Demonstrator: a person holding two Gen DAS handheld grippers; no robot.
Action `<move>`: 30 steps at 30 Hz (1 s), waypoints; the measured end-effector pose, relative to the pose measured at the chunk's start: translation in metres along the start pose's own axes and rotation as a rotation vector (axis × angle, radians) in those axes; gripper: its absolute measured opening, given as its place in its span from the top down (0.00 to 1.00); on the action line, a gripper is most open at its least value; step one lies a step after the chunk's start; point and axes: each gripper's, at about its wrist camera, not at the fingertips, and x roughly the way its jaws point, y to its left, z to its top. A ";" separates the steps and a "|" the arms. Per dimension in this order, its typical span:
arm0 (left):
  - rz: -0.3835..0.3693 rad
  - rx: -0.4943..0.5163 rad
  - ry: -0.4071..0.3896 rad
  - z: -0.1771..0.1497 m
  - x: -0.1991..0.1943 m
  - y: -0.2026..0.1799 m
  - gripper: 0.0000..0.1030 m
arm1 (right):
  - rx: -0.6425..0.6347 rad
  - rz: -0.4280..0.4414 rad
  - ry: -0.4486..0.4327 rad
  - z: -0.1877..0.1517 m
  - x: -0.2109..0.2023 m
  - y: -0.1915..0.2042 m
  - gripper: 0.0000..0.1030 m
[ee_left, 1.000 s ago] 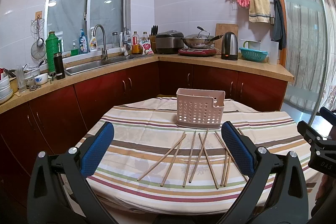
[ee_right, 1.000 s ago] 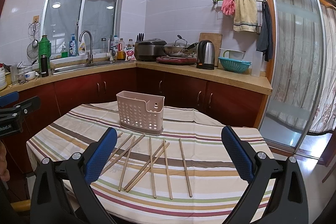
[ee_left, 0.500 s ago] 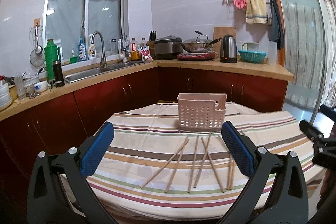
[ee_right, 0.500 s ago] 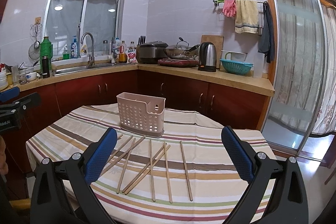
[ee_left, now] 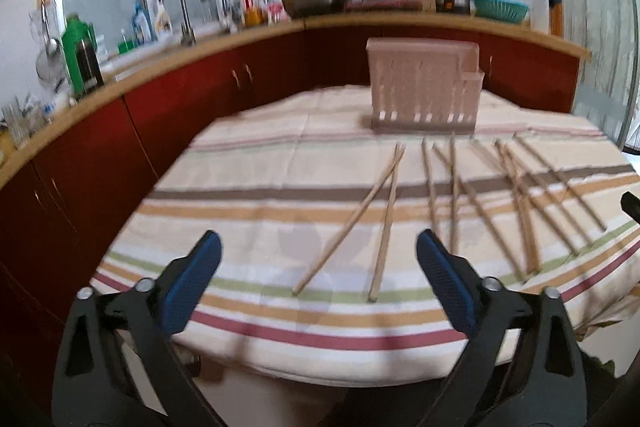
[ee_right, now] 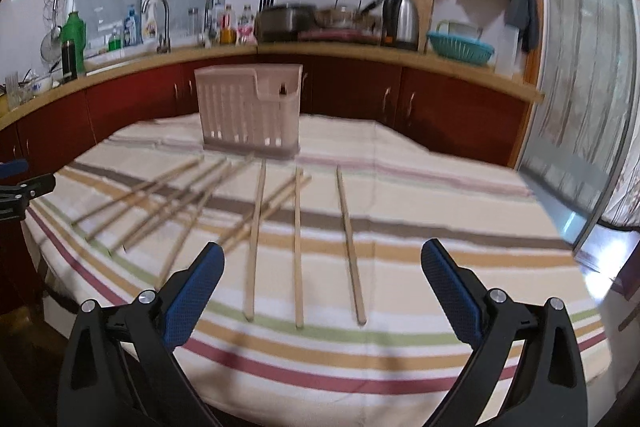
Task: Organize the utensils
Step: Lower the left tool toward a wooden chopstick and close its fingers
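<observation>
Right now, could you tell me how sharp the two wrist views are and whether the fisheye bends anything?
Left wrist view: motion blur smears the pink utensil holder and the chopsticks on the right side; the counter edge bows. Right wrist view: holder and the chopsticks on the left side are blurred, the nearest chopsticks crisper; the sliding door frame curves.

Both views are smeared by motion. The pink utensil holder (ee_left: 424, 87) at twelve o'clock is blurred, its wall holes stretched into streaks. The chopsticks (ee_right: 168, 203) at ten o'clock in the right wrist view blur together, so their count cannot be told. Bottles by the sink (ee_left: 256, 7) are too small to read. Only a black tip of the right gripper (ee_left: 631, 205) shows, cut off at three o'clock.
</observation>
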 end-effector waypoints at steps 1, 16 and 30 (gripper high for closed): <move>-0.006 -0.002 0.018 -0.005 0.008 0.003 0.18 | 0.004 0.006 0.010 -0.003 0.002 -0.002 0.09; -0.036 0.039 0.163 -0.026 0.065 0.010 0.38 | 0.049 0.054 0.114 -0.018 0.037 -0.017 0.41; -0.173 -0.009 0.235 -0.026 0.083 0.028 0.55 | 0.069 0.059 0.126 -0.018 0.044 -0.020 0.41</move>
